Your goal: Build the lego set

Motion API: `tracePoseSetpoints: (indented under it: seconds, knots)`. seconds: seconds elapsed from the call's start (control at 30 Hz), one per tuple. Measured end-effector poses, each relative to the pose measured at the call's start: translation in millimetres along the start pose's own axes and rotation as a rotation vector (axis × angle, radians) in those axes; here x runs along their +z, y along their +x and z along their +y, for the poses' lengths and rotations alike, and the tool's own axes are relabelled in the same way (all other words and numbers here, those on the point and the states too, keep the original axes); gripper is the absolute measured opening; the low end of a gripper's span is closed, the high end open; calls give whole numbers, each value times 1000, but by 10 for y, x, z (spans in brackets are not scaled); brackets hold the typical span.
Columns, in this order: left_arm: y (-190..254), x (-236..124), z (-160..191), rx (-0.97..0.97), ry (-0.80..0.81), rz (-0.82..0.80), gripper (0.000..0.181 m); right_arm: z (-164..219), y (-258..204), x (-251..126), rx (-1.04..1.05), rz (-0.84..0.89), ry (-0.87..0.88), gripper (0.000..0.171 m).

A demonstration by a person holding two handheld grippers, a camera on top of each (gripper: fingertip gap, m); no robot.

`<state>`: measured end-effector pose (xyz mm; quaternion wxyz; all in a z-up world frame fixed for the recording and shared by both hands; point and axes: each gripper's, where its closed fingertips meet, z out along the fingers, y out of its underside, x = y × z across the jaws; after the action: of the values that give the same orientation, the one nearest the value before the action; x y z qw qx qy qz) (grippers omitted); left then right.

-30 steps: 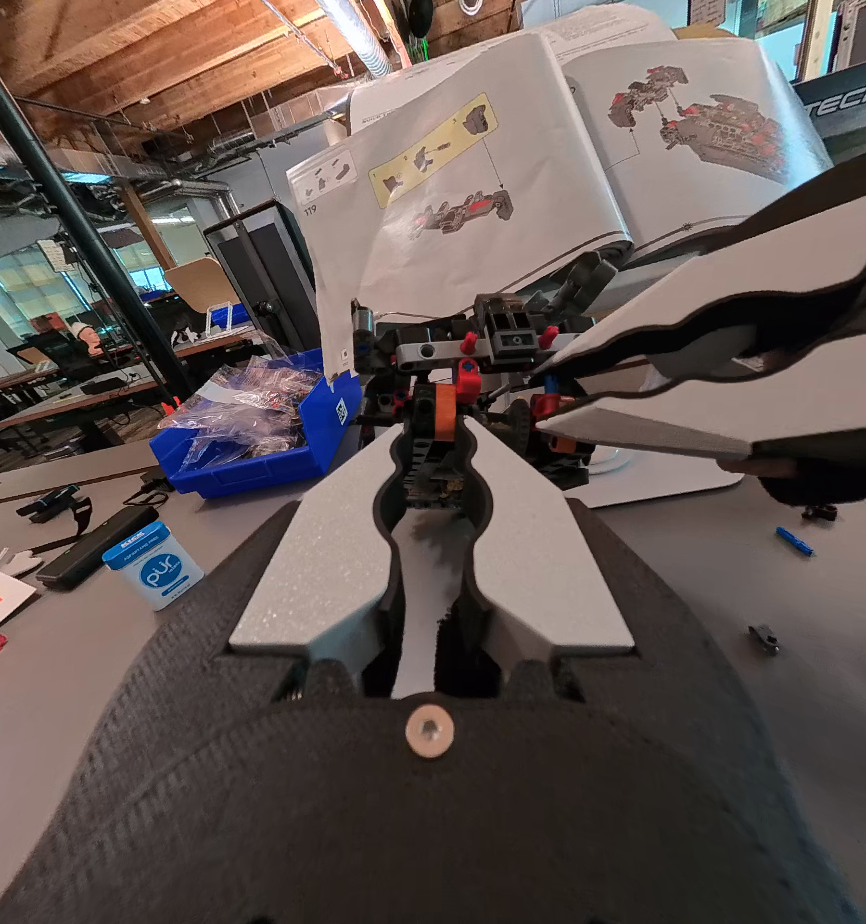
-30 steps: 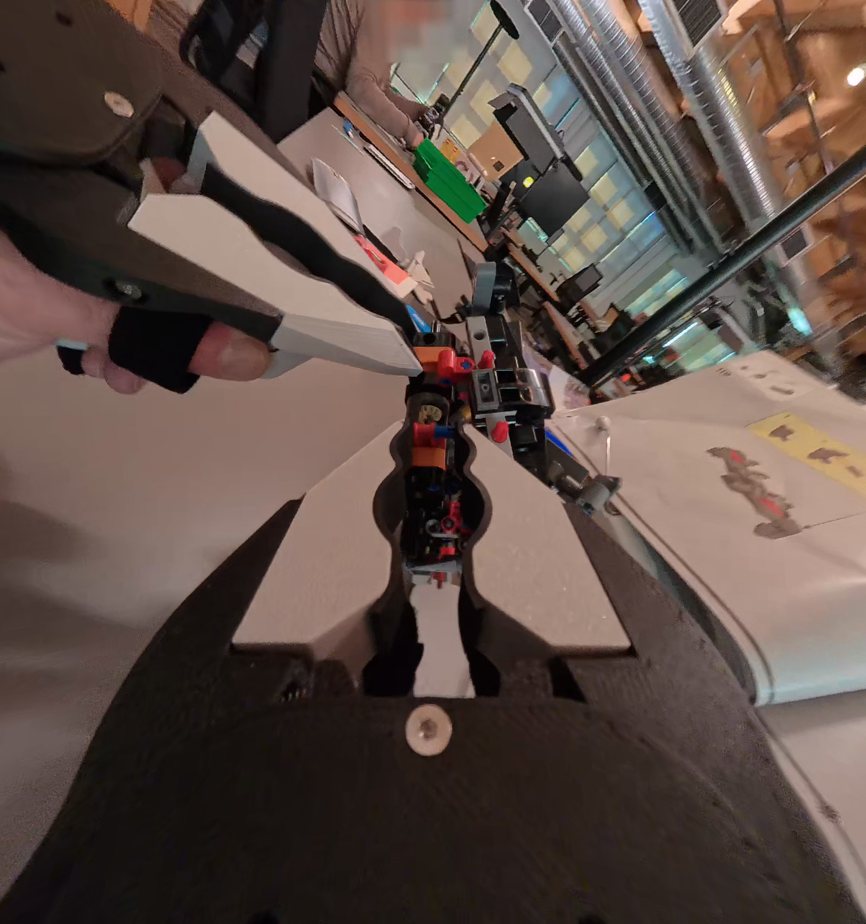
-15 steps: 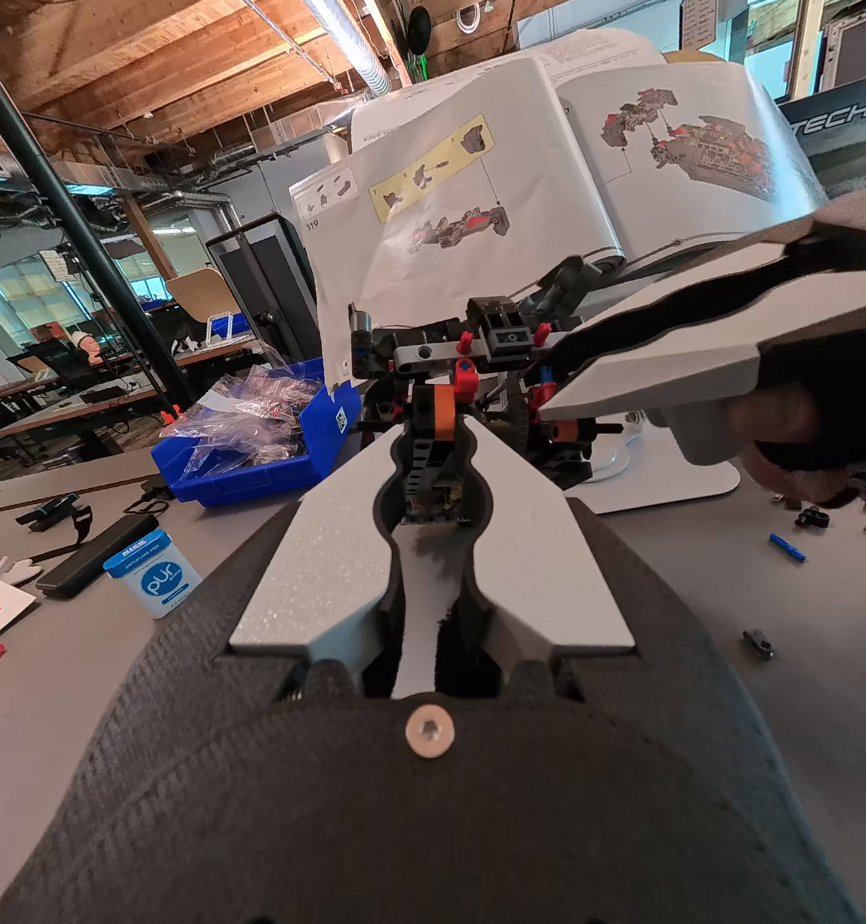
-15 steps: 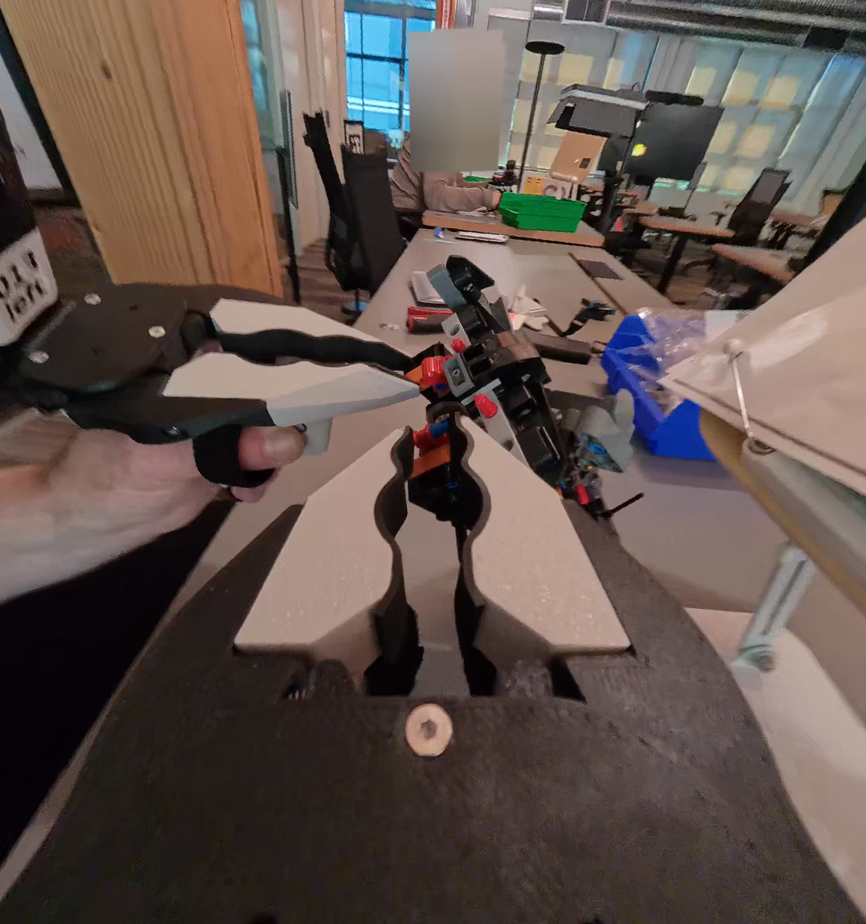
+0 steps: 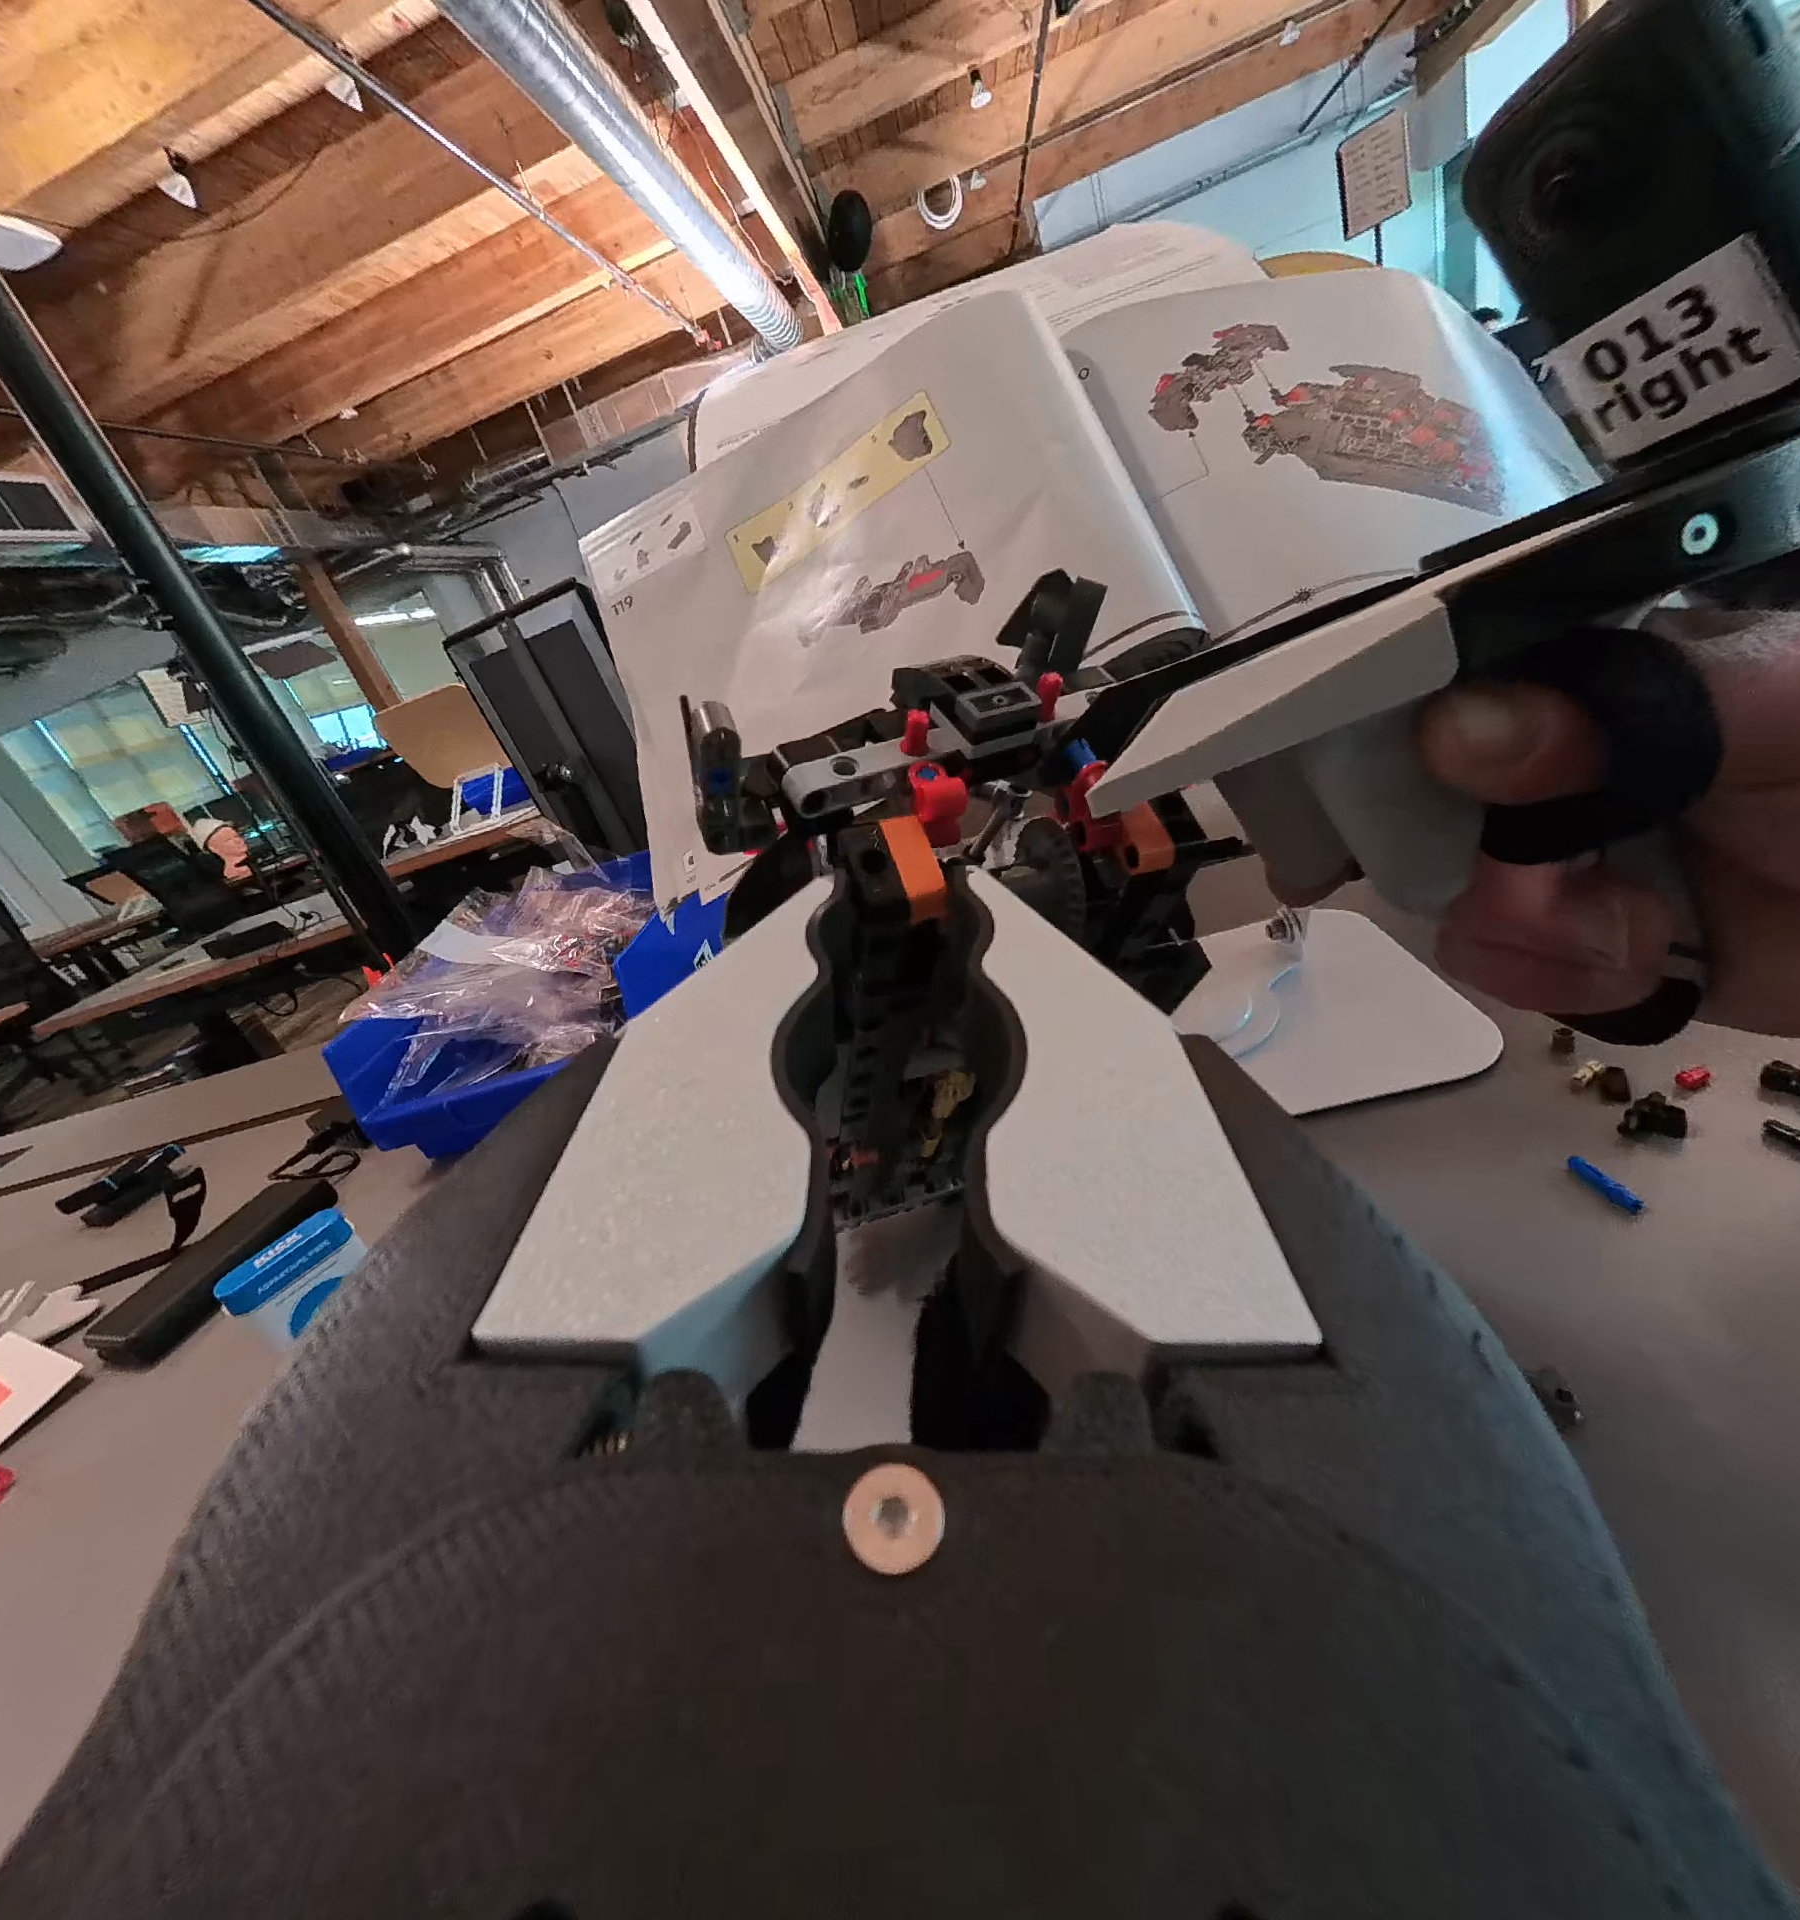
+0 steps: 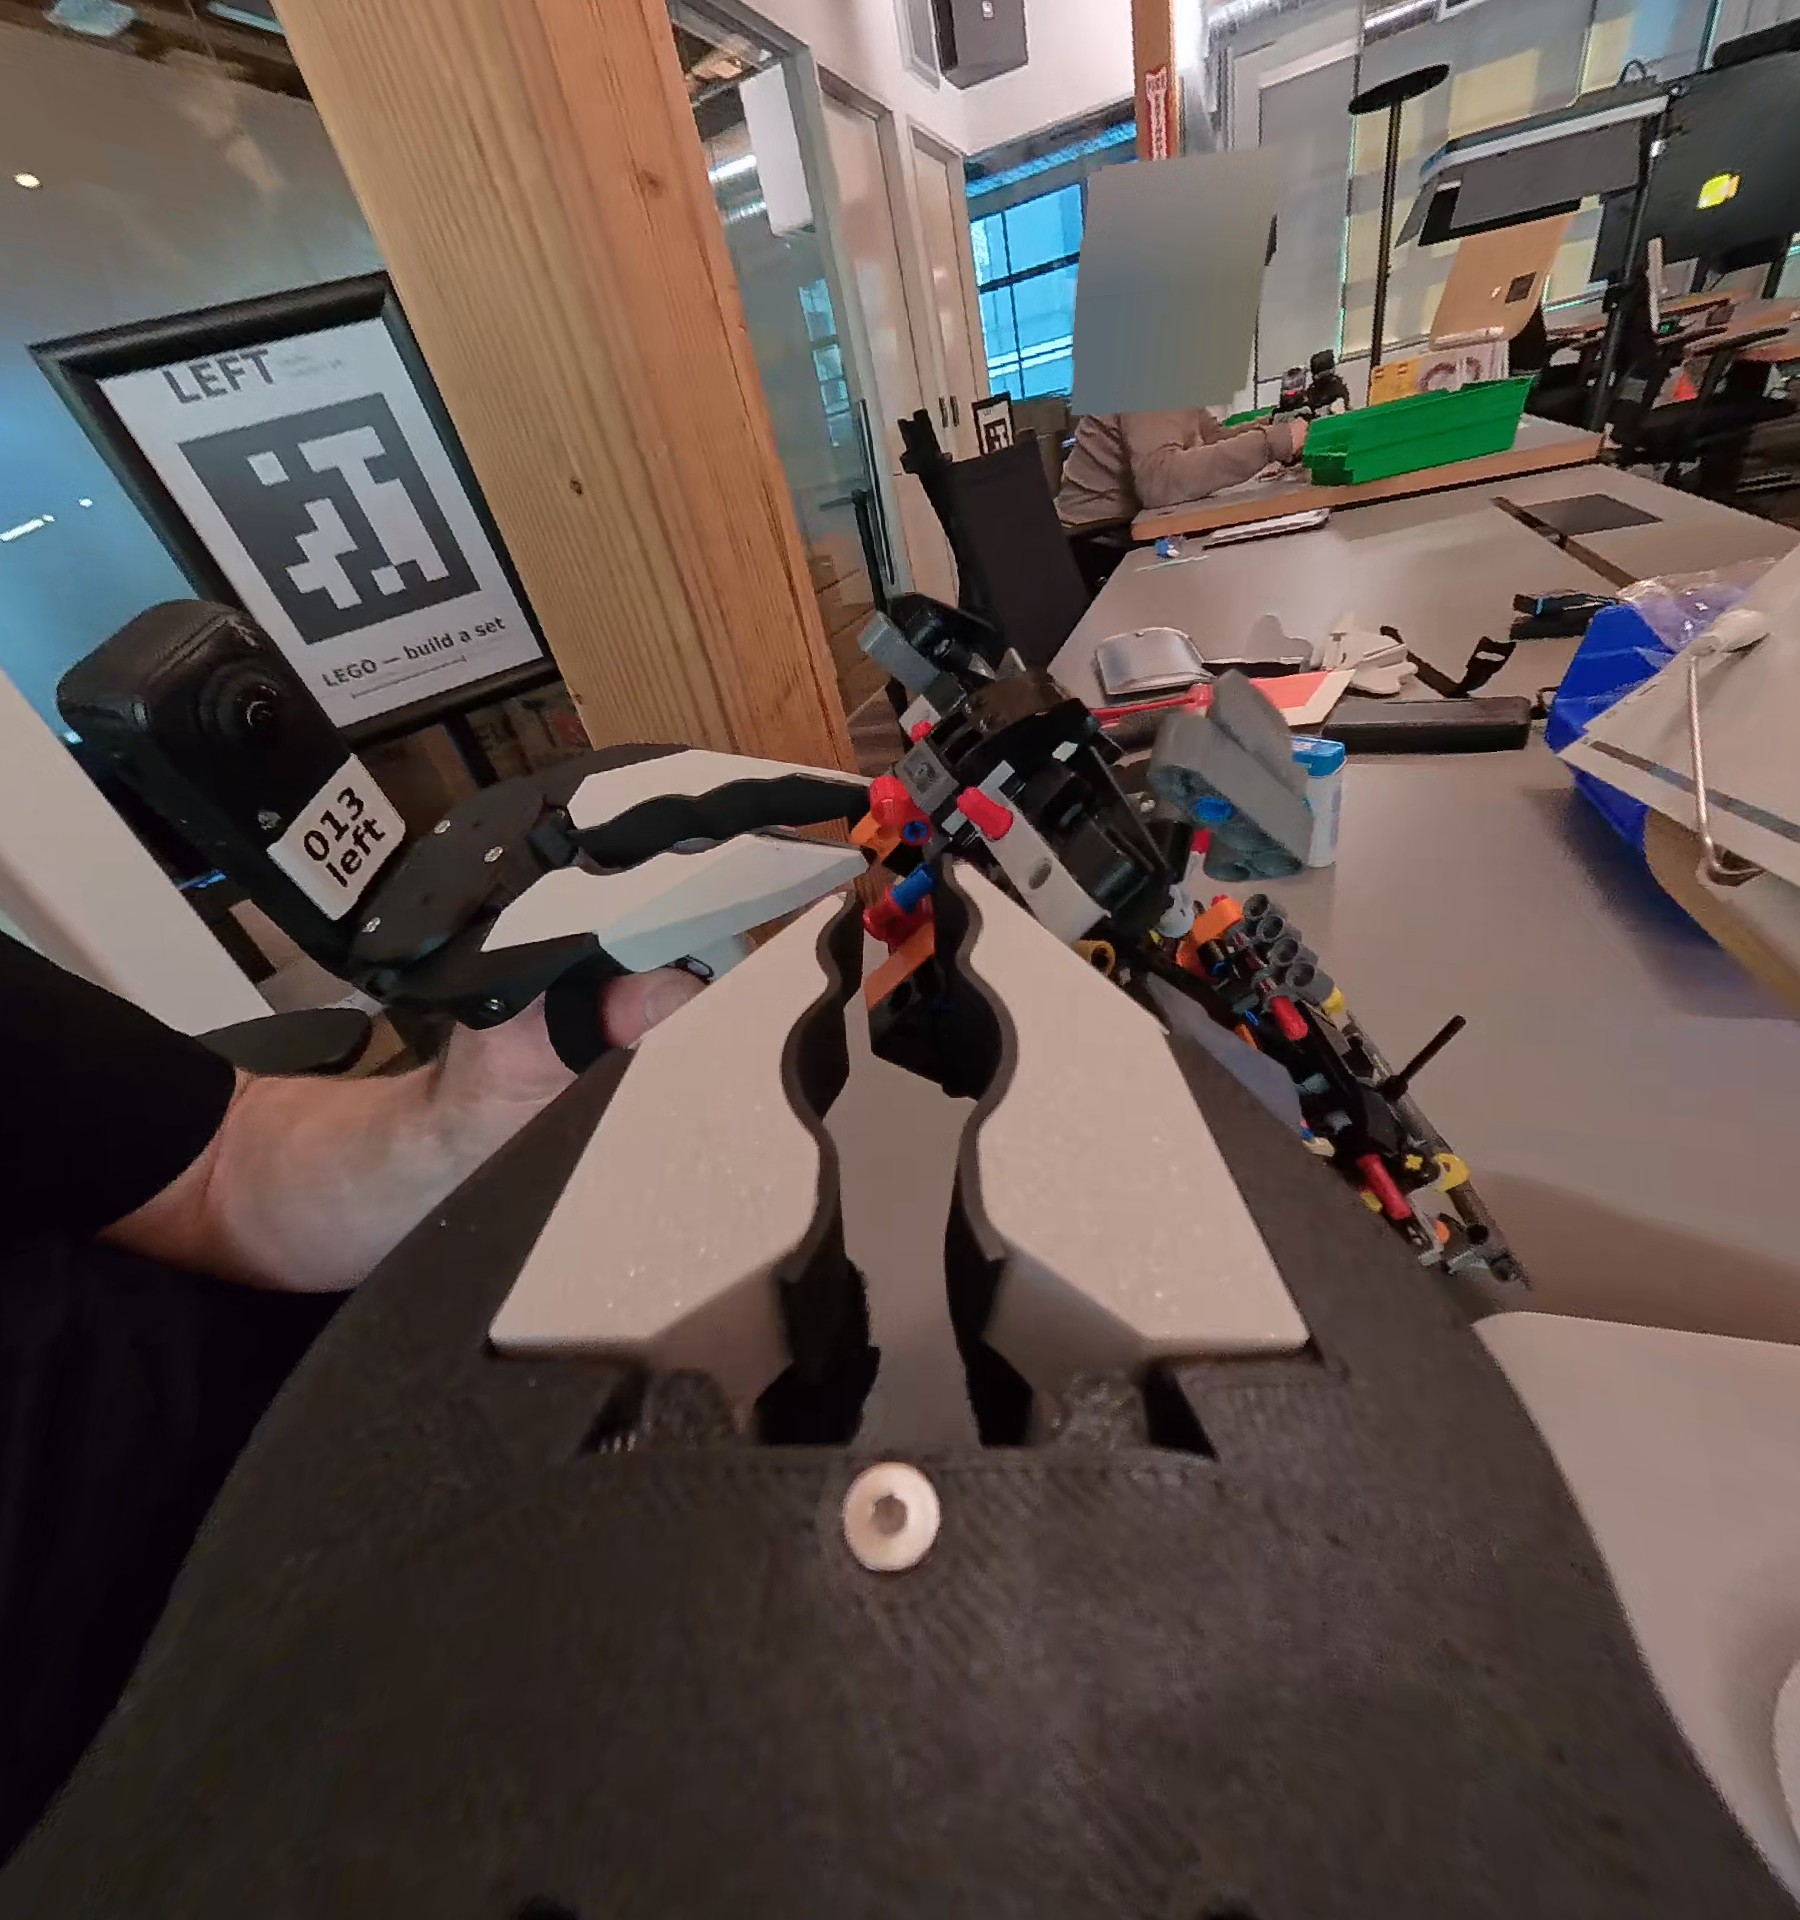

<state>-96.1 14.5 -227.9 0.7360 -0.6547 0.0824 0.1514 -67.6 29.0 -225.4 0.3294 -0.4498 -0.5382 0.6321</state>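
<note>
The black lego model [image 5: 937,748], with red, orange and blue pins and a grey beam, is held between both grippers above the grey table [image 5: 1654,1455]. My left gripper [image 5: 901,883] is shut on its near end by an orange piece. My right gripper [image 5: 1083,764] comes in from the right and grips the model's right side. In the right wrist view my right gripper [image 6: 906,894] is shut on the model [image 6: 1041,821], whose long body slopes down to the right. The left gripper [image 6: 863,816] pinches it from the left.
An open instruction book [image 5: 1031,468] stands on a white stand [image 5: 1374,1018] behind the model. A blue bin [image 5: 460,1081] of plastic bags and a small blue tin [image 5: 283,1278] sit to the left. Loose pieces [image 5: 1654,1112] lie on the right. A person [image 6: 1156,457] sits at a far table. Left and right tips are no more than a few centimetres apart. The small blue tin [image 5: 283,1278] is about 35 cm from my left fingertips.
The right gripper has rolled from a tilted pose to level while staying shut on the model. The model has turned and risen a little. The left gripper has kept its grip.
</note>
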Motion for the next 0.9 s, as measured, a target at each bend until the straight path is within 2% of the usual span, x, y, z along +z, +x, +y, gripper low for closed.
tracePoseSetpoints:
  seconds: [0.23, 0.4, 0.53, 0.9]
  knots:
    - [-28, -90, -30, -38, 34, -7, 27, 11, -8, 10, 30, -28, 11, 10]
    - [40, -183, 179, -25, -7, 1, 34, 78, 39, 32, 32, -8, -2, 5]
    - [76, -81, 385, -30, -72, -1, 38, 116, 73, 48, 32, 6, -15, 5]
    - [50, 26, 340, 24, -23, -82, 31, 110, 48, 83, 113, -6, 15, 4]
